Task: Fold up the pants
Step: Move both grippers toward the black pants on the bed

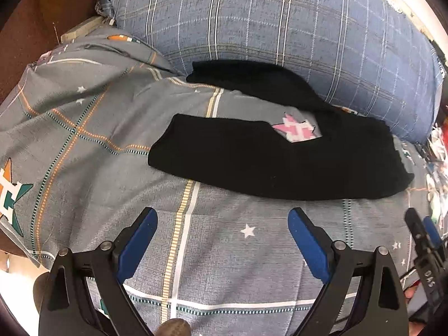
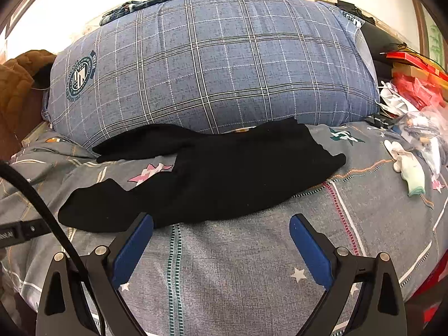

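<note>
Lying unfolded, black pants (image 2: 224,173), both tools spread

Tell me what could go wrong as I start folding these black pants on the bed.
The pants lie with legs splayed, one leg end against the plaid pillow, so it may drag there. The bedsheet under them is loose and wrinkled; either open gripper, left or right, could pinch sheet along with pants.
</note>
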### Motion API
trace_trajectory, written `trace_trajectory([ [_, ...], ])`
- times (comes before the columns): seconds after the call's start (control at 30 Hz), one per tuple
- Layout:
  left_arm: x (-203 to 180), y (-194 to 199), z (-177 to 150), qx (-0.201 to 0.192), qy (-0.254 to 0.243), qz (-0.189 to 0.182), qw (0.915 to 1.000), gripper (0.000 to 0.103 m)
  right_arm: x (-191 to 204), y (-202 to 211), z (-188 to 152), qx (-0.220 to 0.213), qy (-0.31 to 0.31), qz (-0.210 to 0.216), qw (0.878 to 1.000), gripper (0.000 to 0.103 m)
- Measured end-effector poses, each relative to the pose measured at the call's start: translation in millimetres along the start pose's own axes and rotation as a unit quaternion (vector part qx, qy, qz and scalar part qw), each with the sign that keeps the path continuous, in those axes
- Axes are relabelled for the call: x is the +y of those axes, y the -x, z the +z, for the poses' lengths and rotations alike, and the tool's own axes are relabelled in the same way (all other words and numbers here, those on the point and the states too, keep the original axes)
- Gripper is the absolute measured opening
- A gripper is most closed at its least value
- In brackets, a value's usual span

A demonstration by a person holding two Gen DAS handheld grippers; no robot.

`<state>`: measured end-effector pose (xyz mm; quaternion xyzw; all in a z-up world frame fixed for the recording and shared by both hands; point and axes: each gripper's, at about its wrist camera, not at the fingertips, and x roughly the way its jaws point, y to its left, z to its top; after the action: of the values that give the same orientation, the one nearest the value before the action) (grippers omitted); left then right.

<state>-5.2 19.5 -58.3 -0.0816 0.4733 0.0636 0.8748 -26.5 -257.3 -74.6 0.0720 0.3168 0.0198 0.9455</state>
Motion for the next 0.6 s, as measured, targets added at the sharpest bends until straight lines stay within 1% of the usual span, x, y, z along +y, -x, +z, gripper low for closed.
trace_trajectory([
  [0.13,-0.1,-10.5,1.3,0.005,-0.001,0.007,1.0,0.094,-3.9,0.6,-0.9,0.002,-0.007,-0.003,1.0,0.1],
  [0.23,-1.2,-18.8,-1.1,0.014,-0.002,0.002,0.9999,0.094,-5.2,4.4,-1.6,0.002,-0.008,-0.002,1.0,0.1],
  [0.3,-3.6,-25.2,-3.5,0.022,-0.006,-0.001,0.9997,0.094,-3.8,7.9,-1.7,-0.003,0.005,-0.008,1.0,0.1],
  [0.37,-7.5,-31.9,-5.5,0.024,-0.016,0.004,0.9996,0.094,-3.9,6.9,-2.1,-0.002,0.014,-0.013,1.0,0.1],
  [0.43,-10.0,-40.0,-7.4,0.025,-0.02,0.013,0.9994,0.094,-5.5,1.7,-3.0,0.008,0.01,-0.009,1.0,0.1],
  [0.5,-11.4,-48.4,-11.3,0.033,-0.023,0.017,0.9991,0.094,-7.0,-4.0,-4.5,0.019,0.003,-0.001,1.0,0.1],
  [0.6,-13.2,-65.3,-17.0,0.055,-0.031,0.02,0.9978,0.094,-5.2,-6.8,-6.5,0.022,0.009,0.0,1.0,0.1],
])
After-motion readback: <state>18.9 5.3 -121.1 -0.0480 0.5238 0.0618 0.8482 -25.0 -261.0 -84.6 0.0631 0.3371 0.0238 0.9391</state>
